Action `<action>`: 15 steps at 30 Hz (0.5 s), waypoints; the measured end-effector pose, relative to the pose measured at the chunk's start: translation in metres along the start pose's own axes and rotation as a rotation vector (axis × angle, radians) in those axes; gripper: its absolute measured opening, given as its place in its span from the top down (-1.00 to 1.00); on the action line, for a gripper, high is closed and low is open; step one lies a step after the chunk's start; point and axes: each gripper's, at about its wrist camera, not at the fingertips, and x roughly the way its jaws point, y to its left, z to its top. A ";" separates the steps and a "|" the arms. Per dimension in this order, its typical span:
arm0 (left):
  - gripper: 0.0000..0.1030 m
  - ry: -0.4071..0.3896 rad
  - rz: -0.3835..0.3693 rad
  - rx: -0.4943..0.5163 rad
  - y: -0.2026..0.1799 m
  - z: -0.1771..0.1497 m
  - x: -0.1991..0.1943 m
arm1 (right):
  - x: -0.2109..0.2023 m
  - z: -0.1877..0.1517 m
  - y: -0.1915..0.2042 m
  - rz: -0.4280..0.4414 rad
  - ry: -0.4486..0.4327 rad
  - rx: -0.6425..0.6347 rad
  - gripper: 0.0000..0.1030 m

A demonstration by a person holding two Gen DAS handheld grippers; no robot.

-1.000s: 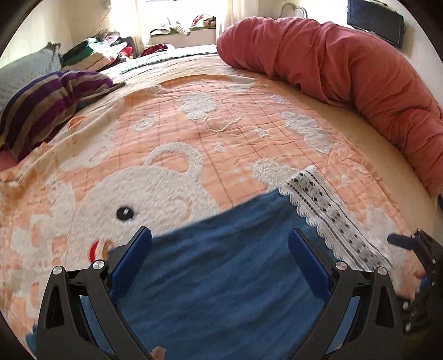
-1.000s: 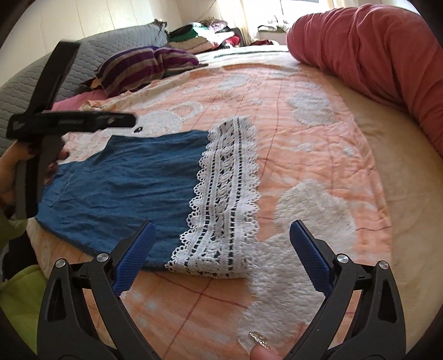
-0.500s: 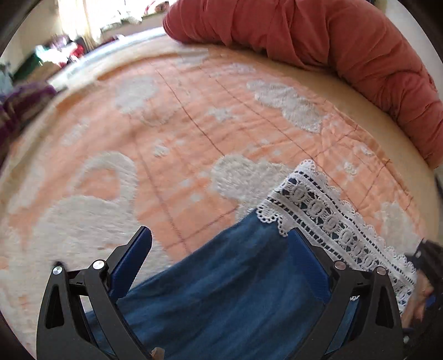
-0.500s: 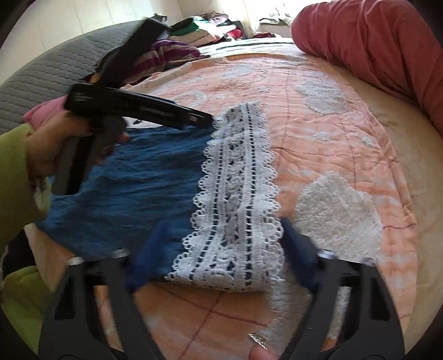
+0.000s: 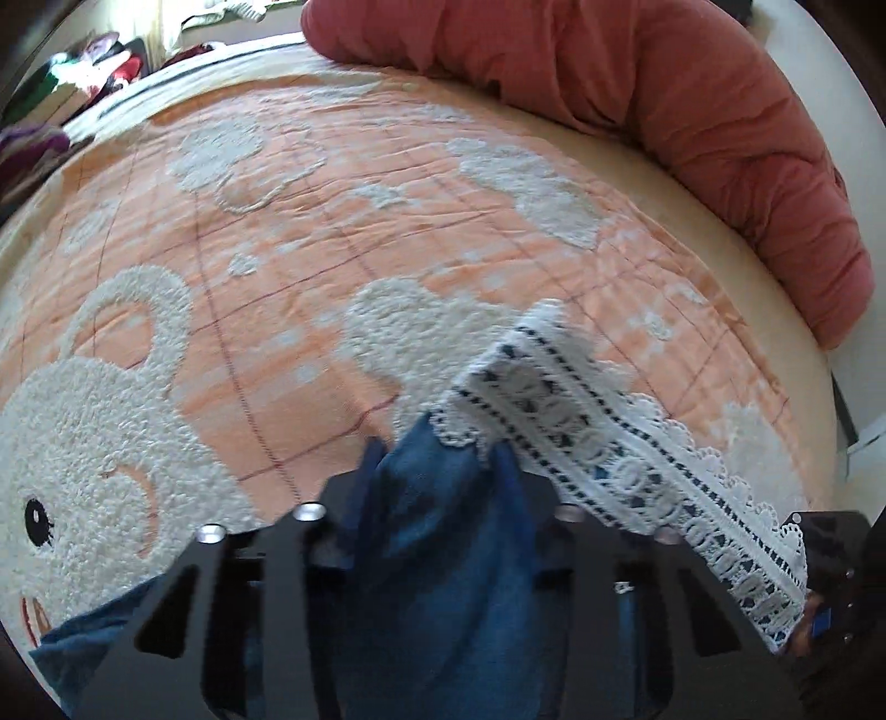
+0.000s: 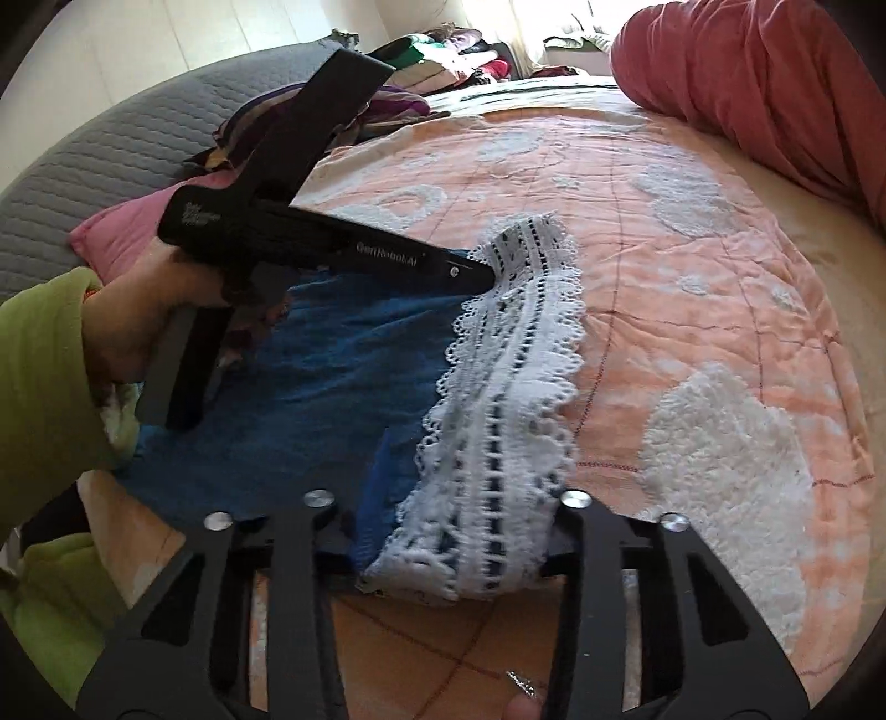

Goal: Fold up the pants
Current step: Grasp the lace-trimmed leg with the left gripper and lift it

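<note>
Blue pants (image 6: 310, 387) with a white lace hem (image 6: 515, 354) lie on the peach bear-pattern quilt (image 6: 692, 266). My left gripper (image 5: 437, 476) is shut on the blue cloth just behind the far end of the lace hem (image 5: 598, 421), which lifts a little. It also shows in the right wrist view (image 6: 482, 274), held by a hand in a green sleeve. My right gripper (image 6: 448, 543) is shut on the near end of the lace hem, bunching it. The rest of the pants lie flat to the left.
A rolled red duvet (image 5: 664, 111) runs along the quilt's far and right side. A striped pillow (image 6: 387, 105), a pink pillow (image 6: 127, 221) and a grey padded headboard (image 6: 111, 149) stand at the left. Piled clothes (image 6: 454, 50) lie at the back.
Both grippers, open above the pants a second ago, have dropped onto the hem end and shut on it. The lace now bunches and lifts at both corners.
</note>
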 end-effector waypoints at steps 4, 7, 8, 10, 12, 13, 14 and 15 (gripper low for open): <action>0.48 -0.023 -0.005 -0.041 0.002 -0.003 -0.005 | -0.002 0.004 0.004 -0.008 -0.004 -0.014 0.62; 0.83 -0.057 -0.036 -0.057 0.005 -0.007 -0.015 | -0.011 0.011 0.015 0.007 -0.027 -0.048 0.66; 0.83 -0.072 -0.045 -0.062 0.006 -0.008 -0.021 | -0.014 0.014 0.021 0.014 -0.037 -0.068 0.66; 0.85 -0.106 -0.079 -0.094 0.013 -0.011 -0.032 | -0.018 0.021 0.033 0.023 -0.049 -0.108 0.68; 0.86 -0.136 -0.106 -0.127 0.022 -0.013 -0.043 | -0.020 0.027 0.047 0.039 -0.057 -0.145 0.68; 0.86 -0.157 -0.116 -0.149 0.029 -0.017 -0.053 | -0.021 0.029 0.054 0.047 -0.058 -0.162 0.68; 0.86 -0.174 -0.128 -0.169 0.035 -0.020 -0.061 | -0.021 0.032 0.062 0.054 -0.060 -0.181 0.68; 0.86 -0.187 -0.132 -0.180 0.039 -0.023 -0.065 | -0.020 0.035 0.072 0.070 -0.064 -0.207 0.68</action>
